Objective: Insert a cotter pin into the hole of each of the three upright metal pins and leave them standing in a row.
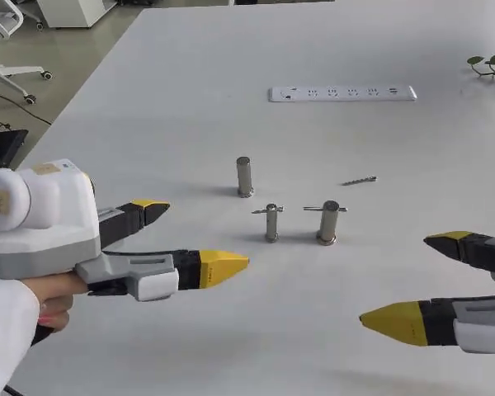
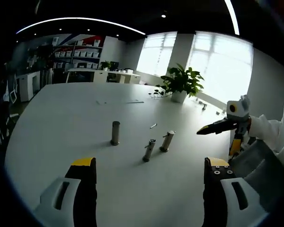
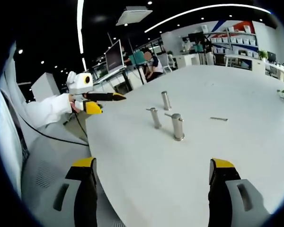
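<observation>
Two crosswise cotter pins [image 1: 267, 210] [image 1: 325, 208], plainest in head view

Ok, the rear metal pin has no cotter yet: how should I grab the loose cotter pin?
I'd pinch the cotter pin across its thin shaft, mid-length, from above with the nearer right gripper. It lies flat on the table, so only its long sides offer a hold.

My left gripper [image 1: 208, 234] and right gripper [image 1: 393, 279] have black jaws tipped in bright yellow, on white and grey bodies. The metal pins [image 1: 271, 224] are dull silver; the table [image 1: 173, 107] and power strip [image 1: 342, 93] are plain white.
</observation>
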